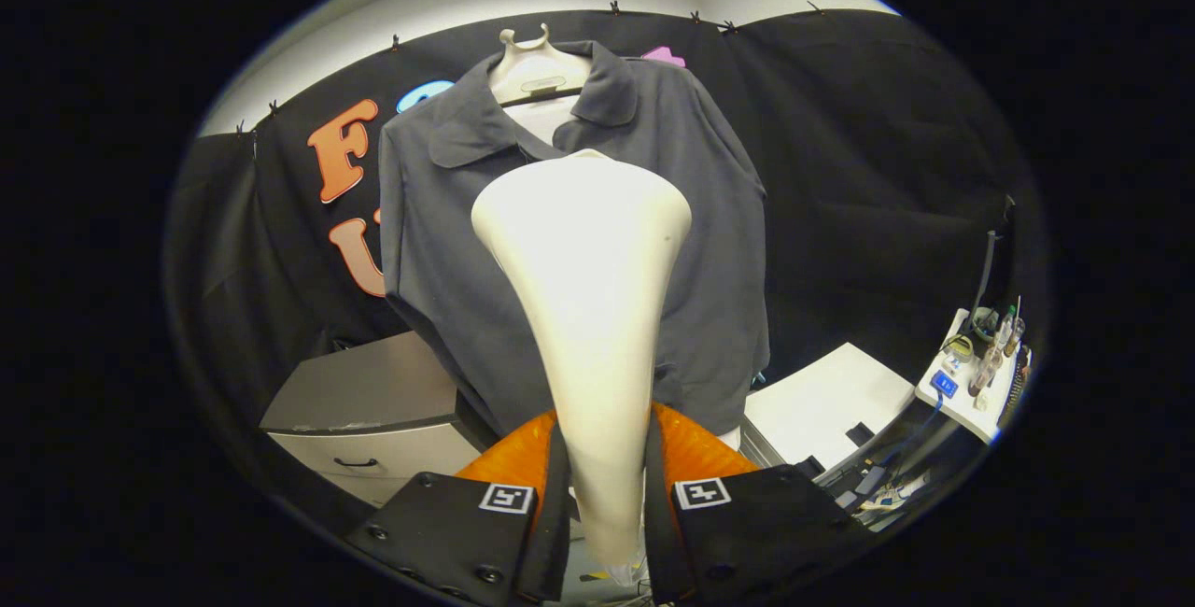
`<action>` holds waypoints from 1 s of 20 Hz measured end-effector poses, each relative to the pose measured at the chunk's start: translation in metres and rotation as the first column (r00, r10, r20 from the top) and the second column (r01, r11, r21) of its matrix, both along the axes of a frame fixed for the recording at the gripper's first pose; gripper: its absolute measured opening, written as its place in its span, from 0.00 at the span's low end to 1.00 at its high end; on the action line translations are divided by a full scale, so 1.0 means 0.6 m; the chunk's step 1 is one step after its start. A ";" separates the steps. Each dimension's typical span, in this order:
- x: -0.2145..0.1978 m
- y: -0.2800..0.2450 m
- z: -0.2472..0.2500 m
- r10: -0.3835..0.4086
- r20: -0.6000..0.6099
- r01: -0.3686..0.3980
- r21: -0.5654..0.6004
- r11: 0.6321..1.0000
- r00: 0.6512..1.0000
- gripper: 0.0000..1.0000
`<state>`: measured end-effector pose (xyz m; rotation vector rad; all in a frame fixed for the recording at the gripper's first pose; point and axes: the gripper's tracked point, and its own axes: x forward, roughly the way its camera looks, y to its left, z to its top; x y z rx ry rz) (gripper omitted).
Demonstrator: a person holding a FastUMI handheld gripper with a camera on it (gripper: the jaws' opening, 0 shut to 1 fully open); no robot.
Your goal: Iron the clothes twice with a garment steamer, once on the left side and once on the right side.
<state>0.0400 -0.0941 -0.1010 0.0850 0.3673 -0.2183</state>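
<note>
A: Steamer (588,308) sits clamped in the claw (602,495), both fingers (546,495) pressing its cream neck.

B: And the shirt (691,243)?

A: Hanging just beyond the steamer's head, facing us, over a grey cabinet (373,402).

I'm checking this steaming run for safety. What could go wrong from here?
The gripper is shut on the steamer only at its narrow handle, so the wide head could tip or twist. The head faces the middle of the grey shirt, so one side might get skipped.
</note>
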 end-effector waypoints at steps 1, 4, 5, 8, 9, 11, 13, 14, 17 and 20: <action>-0.003 0.004 0.015 -0.004 0.021 0.004 -0.001 1.000 1.000 0.41; -0.012 0.016 0.058 -0.009 0.072 0.010 -0.015 1.000 0.997 0.41; -0.017 0.021 0.073 -0.009 0.088 0.011 -0.024 1.000 0.996 0.41; -0.028 0.043 0.089 0.013 0.123 -0.007 -0.048 0.999 0.992 0.41; -0.031 0.049 0.098 0.022 0.134 -0.015 -0.054 0.998 0.991 0.41; -0.036 0.060 0.117 0.043 0.154 -0.034 -0.065 0.997 0.987 0.41; -0.039 0.075 0.126 0.067 0.169 -0.058 -0.058 0.997 0.983 0.41; -0.036 0.079 0.128 0.076 0.170 -0.066 -0.060 0.996 0.983 0.41; -0.039 0.088 0.125 0.093 0.162 -0.084 -0.061 0.995 0.982 0.41; -0.036 0.092 0.120 0.099 0.155 -0.091 -0.061 0.994 0.983 0.41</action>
